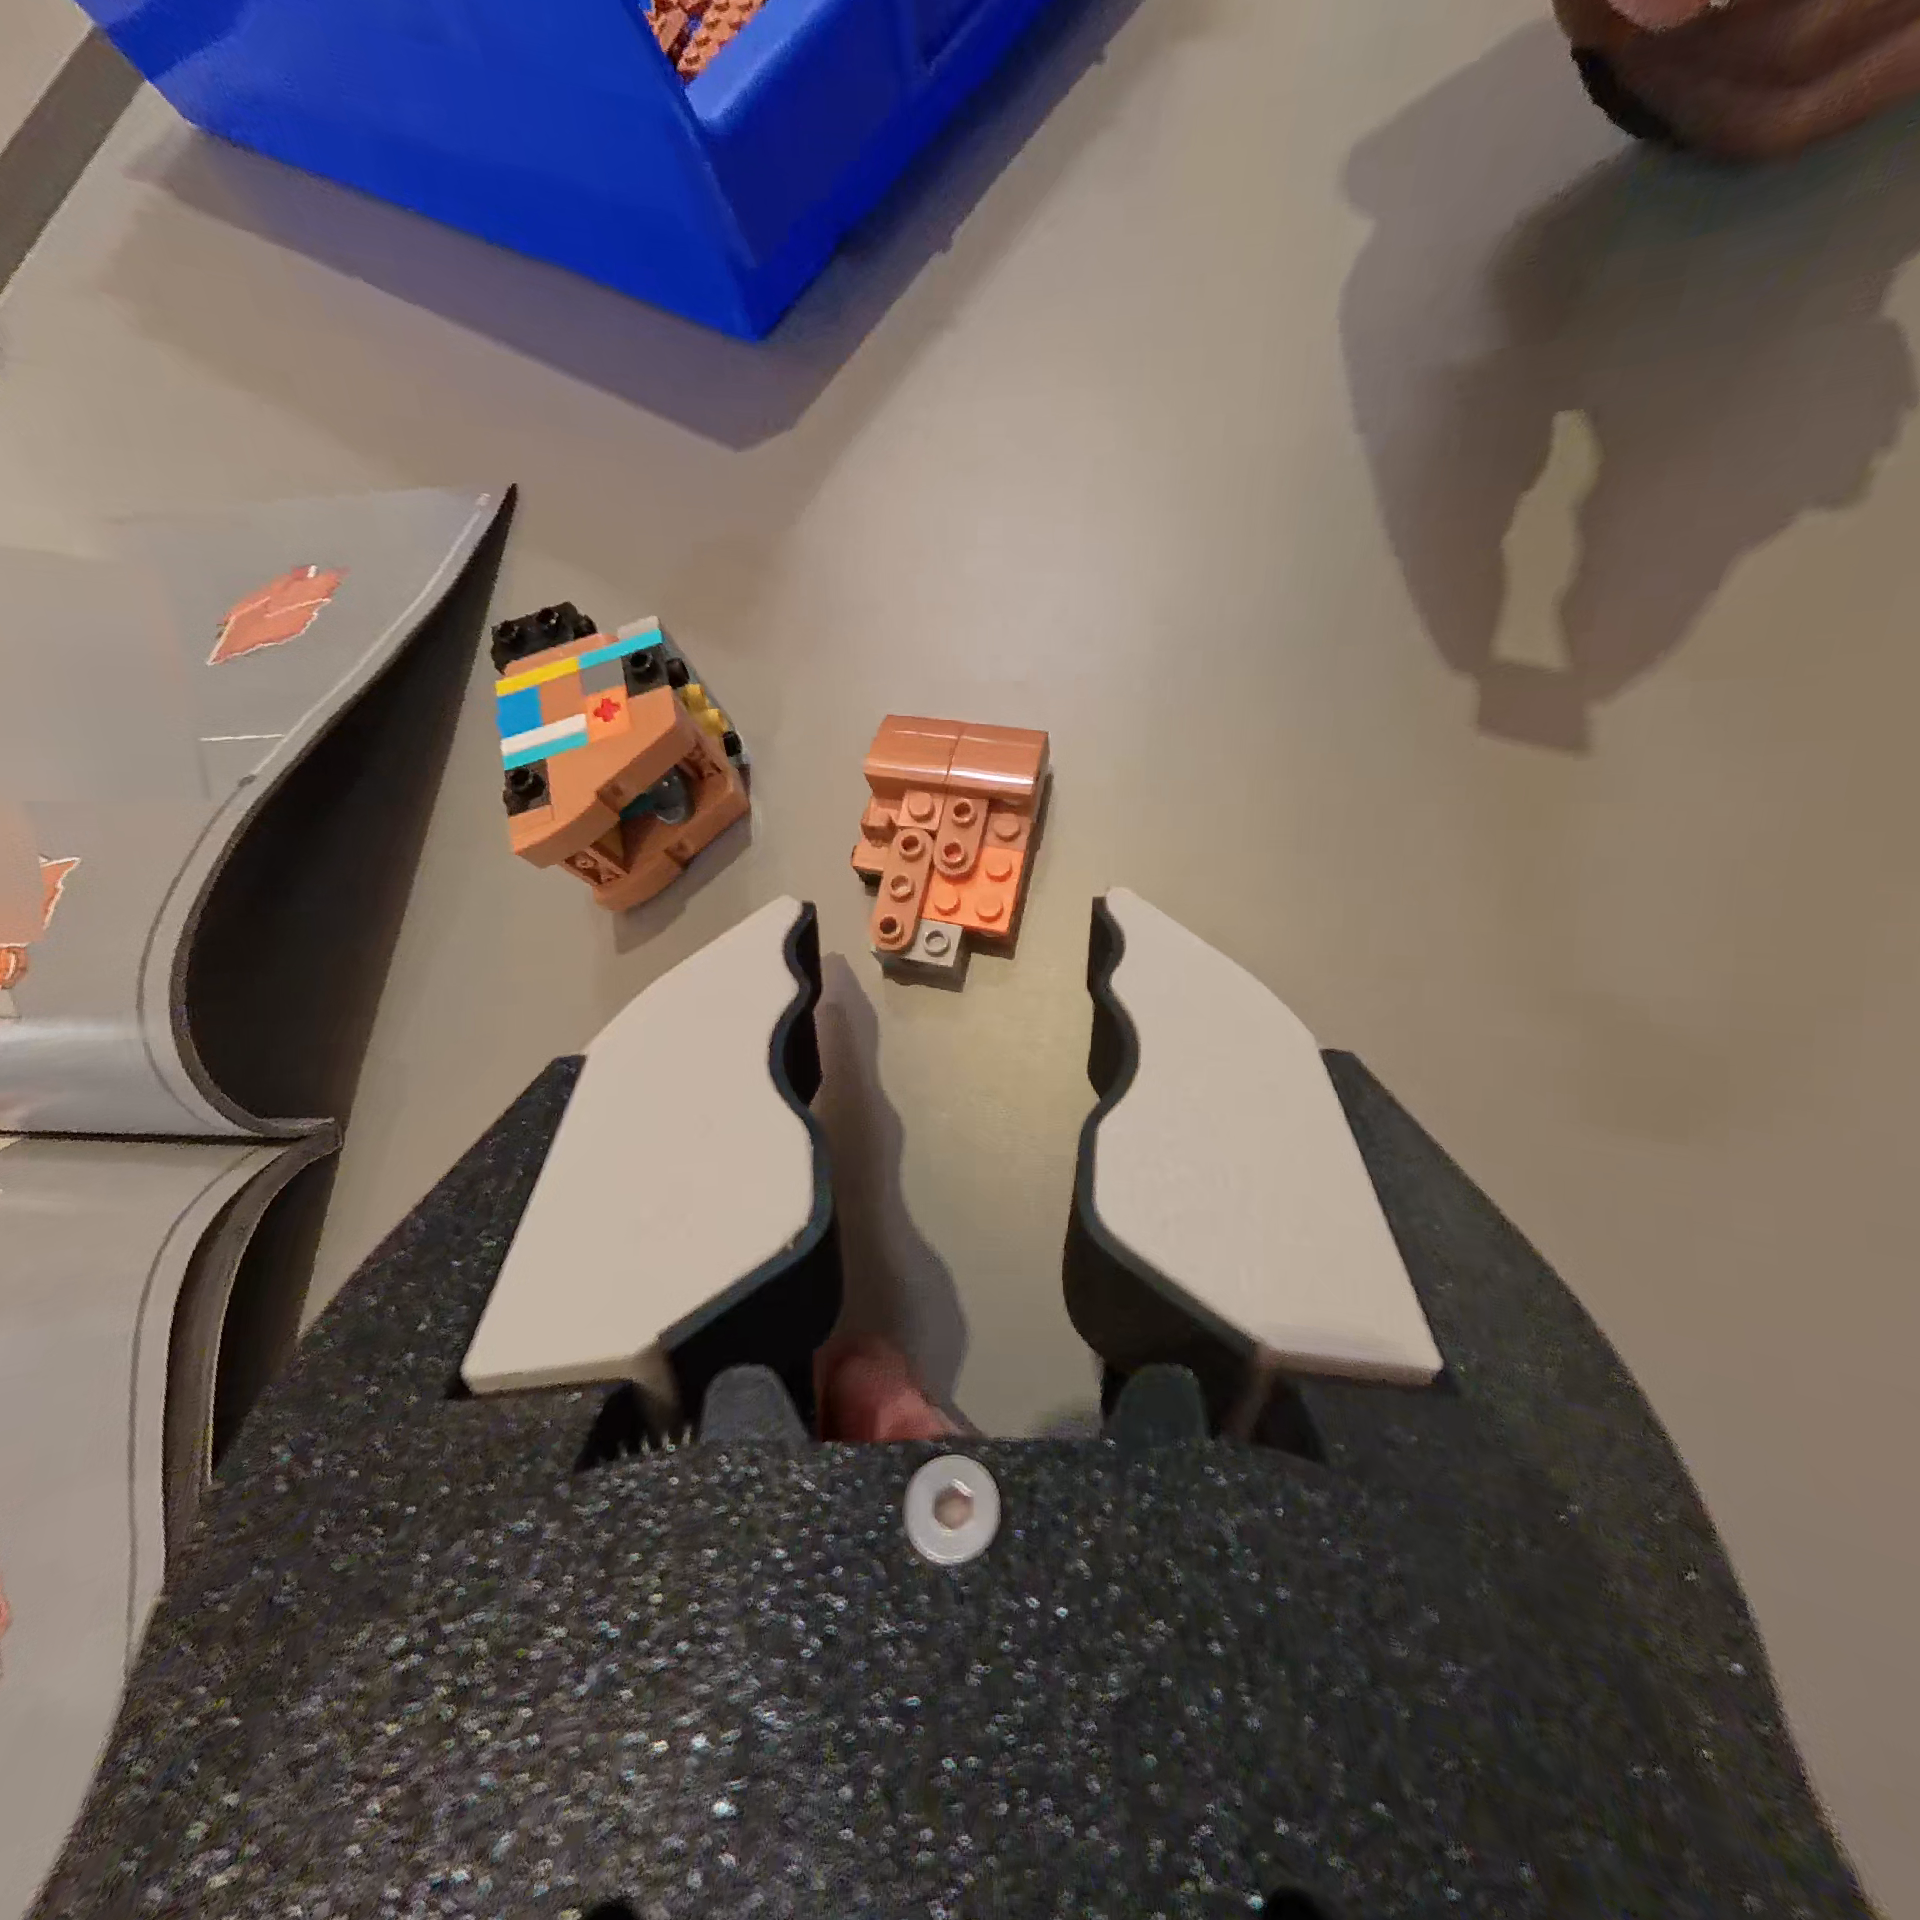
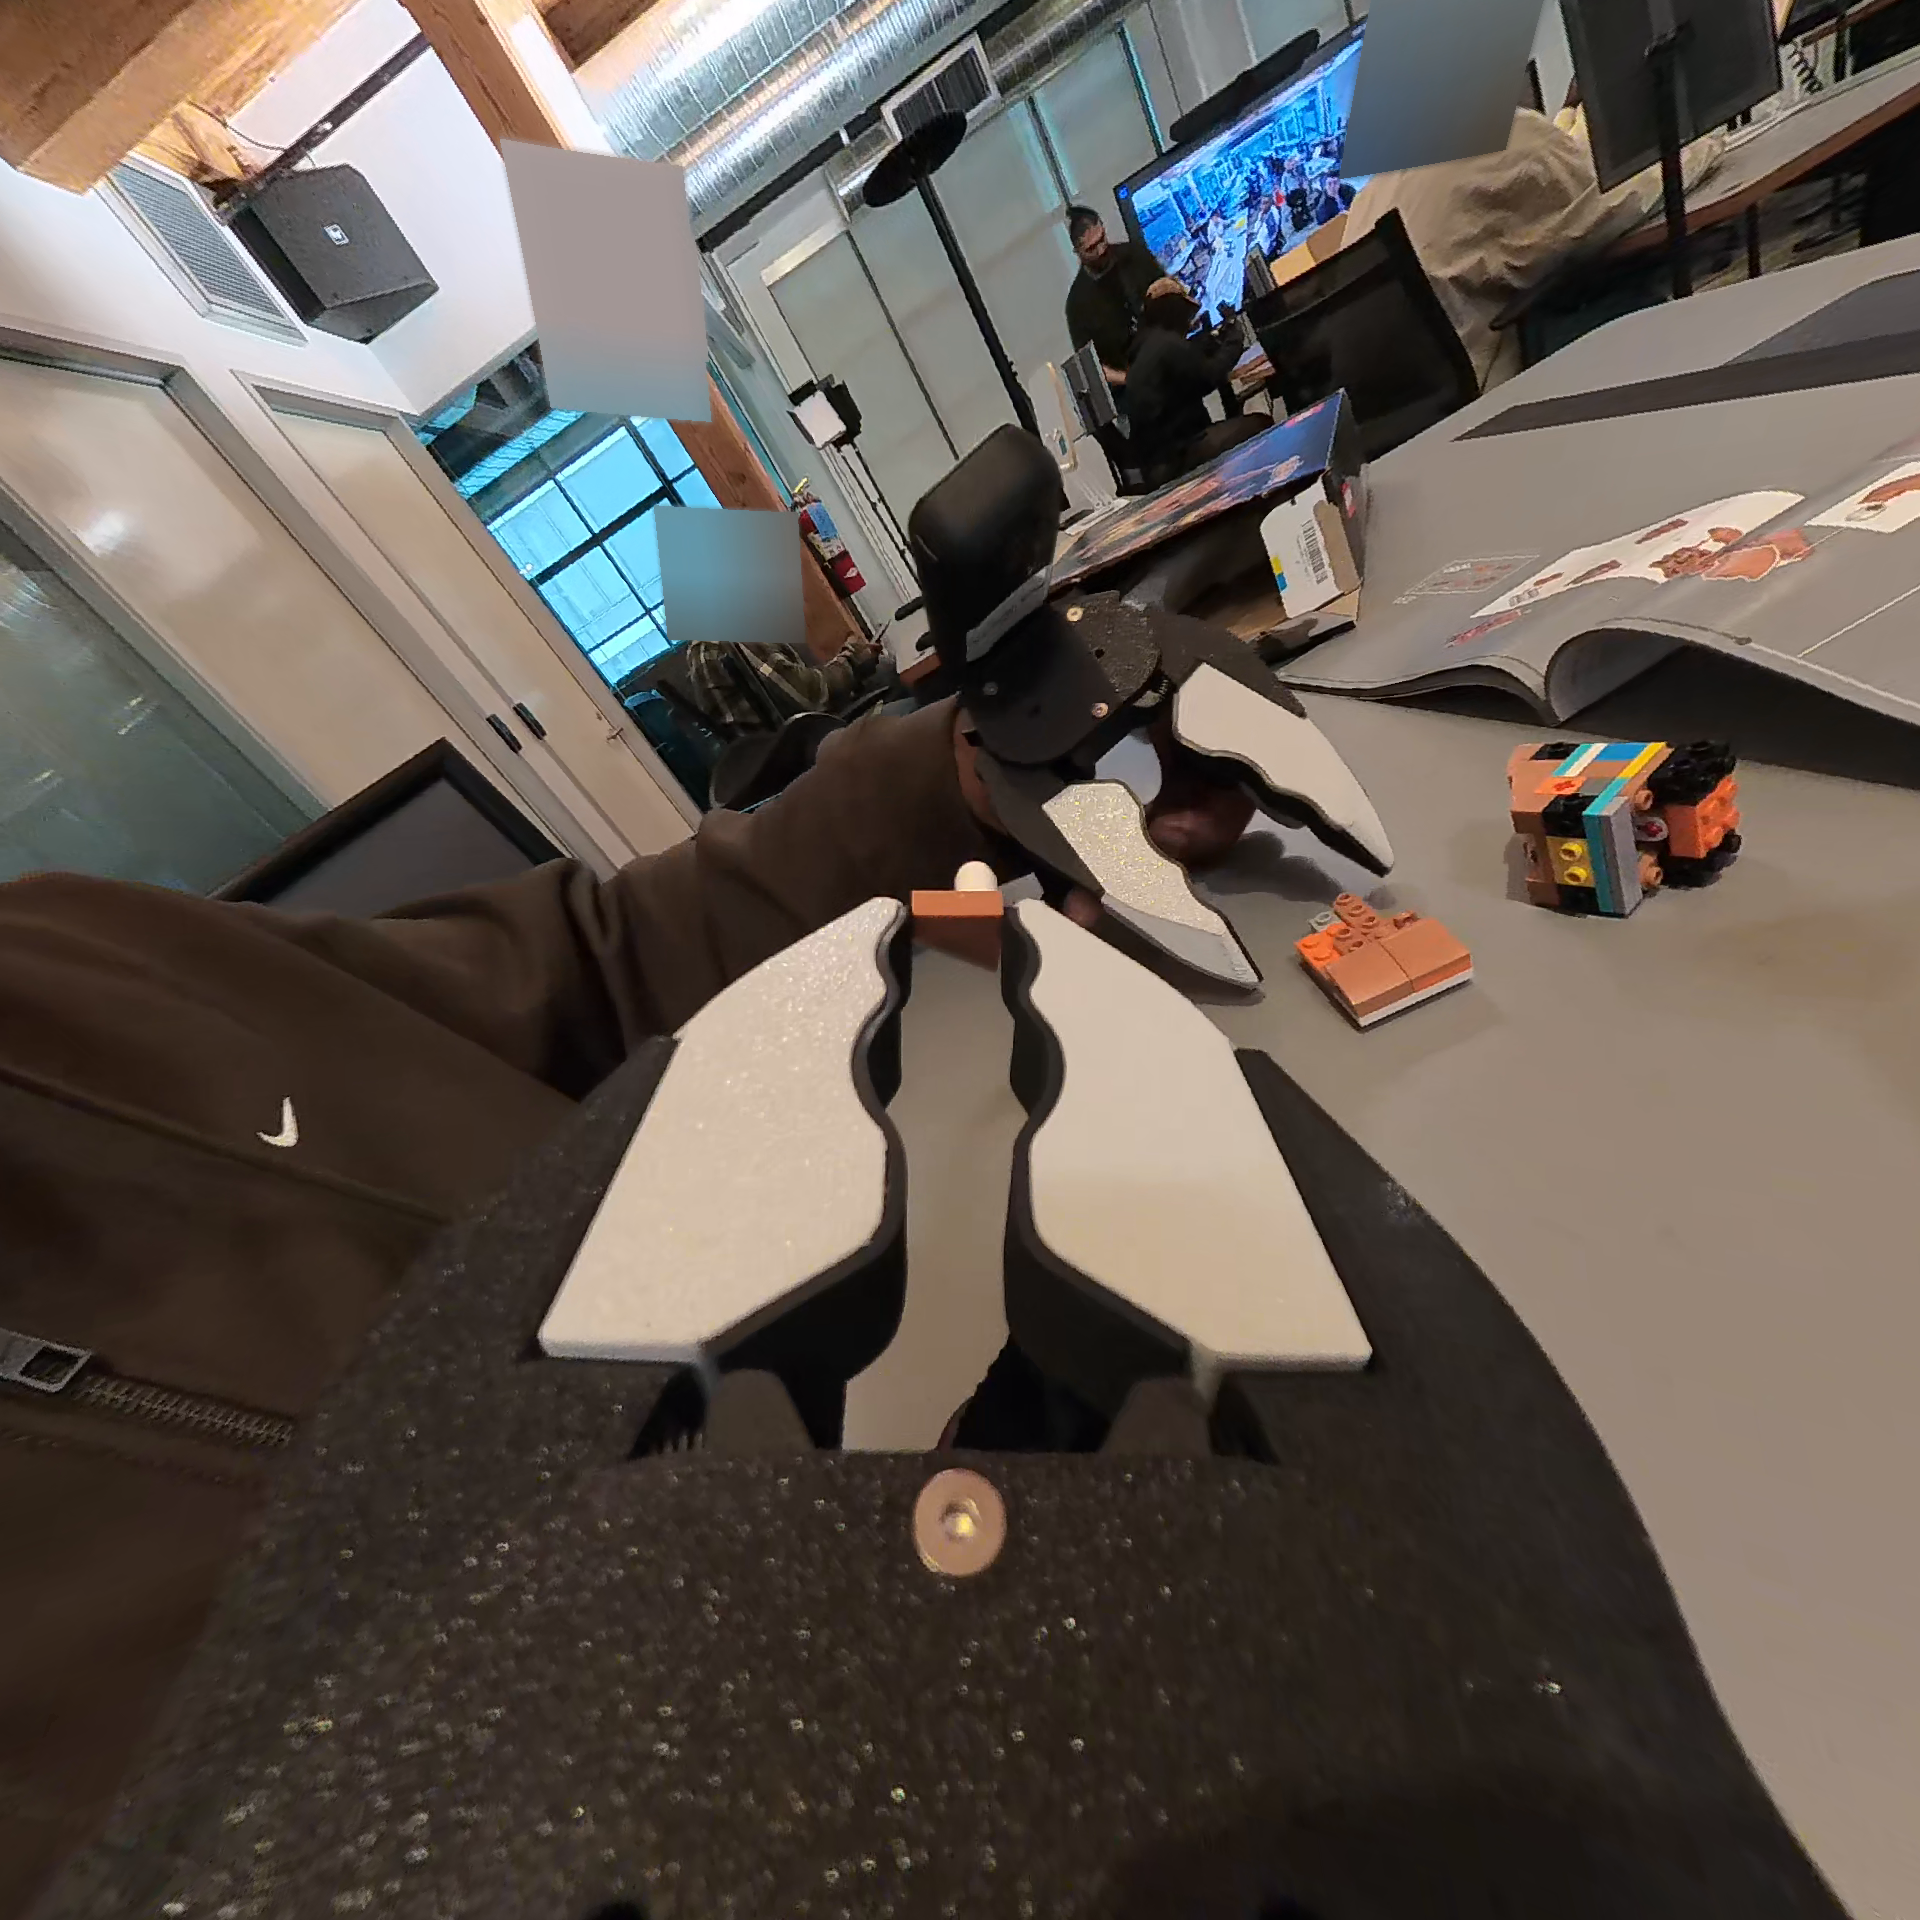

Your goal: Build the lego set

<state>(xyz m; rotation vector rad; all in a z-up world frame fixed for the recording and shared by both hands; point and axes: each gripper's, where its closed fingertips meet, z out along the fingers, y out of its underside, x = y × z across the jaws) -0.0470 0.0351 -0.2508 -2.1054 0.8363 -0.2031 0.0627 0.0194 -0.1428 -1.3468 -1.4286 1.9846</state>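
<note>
Two tongs: left tongs (image 1: 951, 920) gape wide just short of the flat orange plate build (image 1: 951, 831) on the table (image 1: 1351, 1039); right tongs (image 2: 956, 920) pinch a small brown brick (image 2: 958, 920)

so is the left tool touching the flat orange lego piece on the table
Apart. The left wrist view shows the left tool open, with bare table visible between each fingertip and the flat orange lego piece, which lies just ahead of them.

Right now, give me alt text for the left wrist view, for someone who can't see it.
The open left gripper hovers over a grey table, pointing at a small flat orange-brown lego sub-assembly. Left of it sits a chunkier multicoloured lego block build, beside an open grey instruction booklet; a blue plastic bin stands behind.
</note>
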